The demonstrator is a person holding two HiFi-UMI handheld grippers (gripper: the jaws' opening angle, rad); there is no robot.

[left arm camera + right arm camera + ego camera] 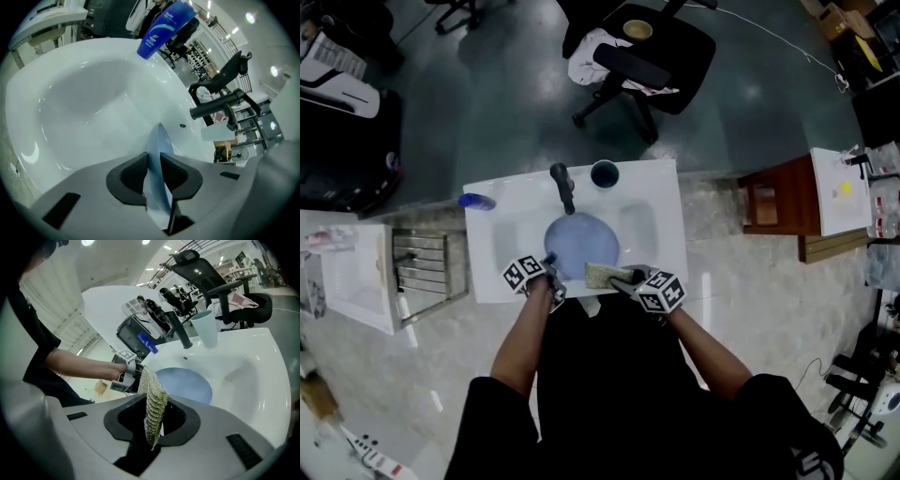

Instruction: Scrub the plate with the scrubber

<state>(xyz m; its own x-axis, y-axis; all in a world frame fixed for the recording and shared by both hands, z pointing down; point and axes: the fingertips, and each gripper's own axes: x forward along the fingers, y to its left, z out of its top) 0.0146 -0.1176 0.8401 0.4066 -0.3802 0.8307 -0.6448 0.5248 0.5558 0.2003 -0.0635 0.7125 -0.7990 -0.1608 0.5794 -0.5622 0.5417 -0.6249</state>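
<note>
A round blue plate [581, 248] sits in the basin of the white sink [666, 187]. My left gripper [549, 265] holds its near-left rim; in the left gripper view the plate [158, 140] runs edge-on between the two pads, which press on it, so the left gripper [153, 171] is shut on it. My right gripper [623, 277] is shut on a yellow-green mesh scrubber [602, 275], held at the plate's near-right rim. In the right gripper view the scrubber [152, 401] stands up between the jaws, with the plate [185, 383] just beyond.
A black faucet [563, 186] reaches over the plate from the back rim. A pale teal cup [605, 173] stands beside it, and a blue bottle [476, 201] lies on the sink's left edge. A metal rack [427, 262] is left, an office chair [647, 56] behind.
</note>
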